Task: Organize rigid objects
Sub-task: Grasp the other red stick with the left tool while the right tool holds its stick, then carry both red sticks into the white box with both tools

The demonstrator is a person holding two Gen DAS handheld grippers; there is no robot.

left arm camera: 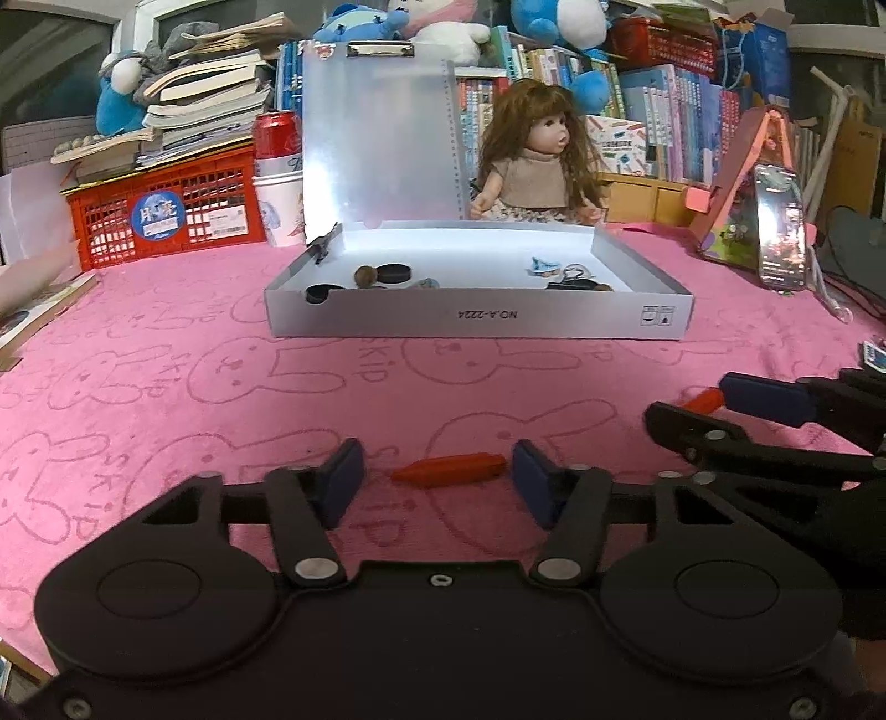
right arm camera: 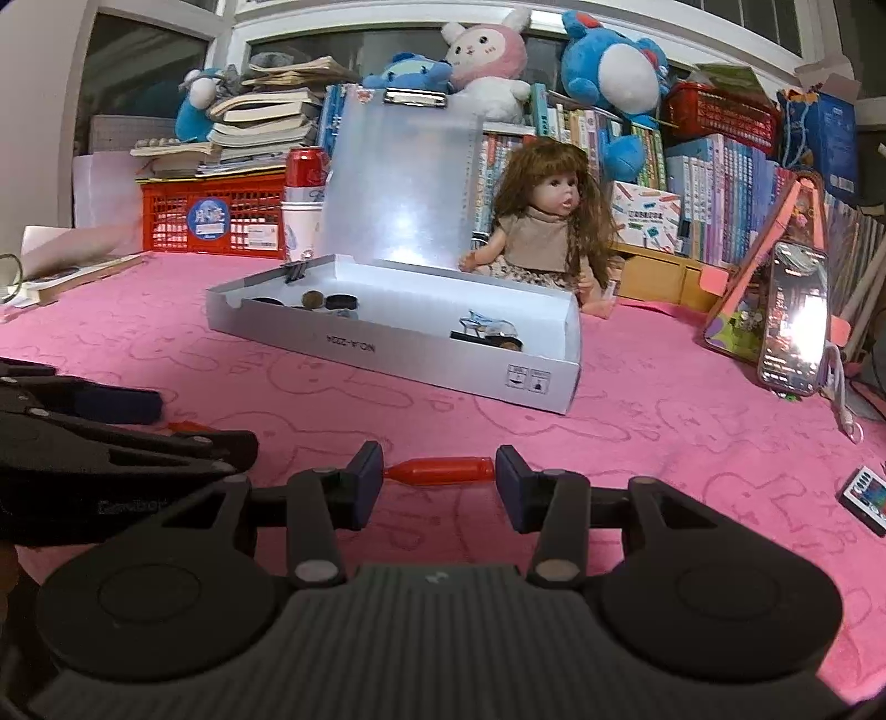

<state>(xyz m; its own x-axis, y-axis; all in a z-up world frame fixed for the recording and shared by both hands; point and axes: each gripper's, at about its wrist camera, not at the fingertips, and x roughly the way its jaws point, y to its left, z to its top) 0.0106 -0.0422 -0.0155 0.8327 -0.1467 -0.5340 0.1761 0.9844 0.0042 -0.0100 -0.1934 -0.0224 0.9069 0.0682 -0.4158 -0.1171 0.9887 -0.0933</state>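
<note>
Both grippers (left arm camera: 437,476) (right arm camera: 438,471) bracket red pieces (left arm camera: 448,471); box (left arm camera: 476,321) well beyond.

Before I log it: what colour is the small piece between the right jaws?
Red-orange piece, clearest in the right wrist view.

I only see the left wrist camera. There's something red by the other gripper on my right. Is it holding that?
Observer: Yes. In the right wrist view the red piece spans the right gripper from pad to pad, with its narrow tip at the left pad.
Operator: What's the tiny thing at my right edge?
Observer: A flat, dark-rimmed tile with a colourful face, lying on the cloth.
Operator: Who's the pink and white toy cut off at my top?
Observer: A bunny plush with a white face in a pink hood.
</note>
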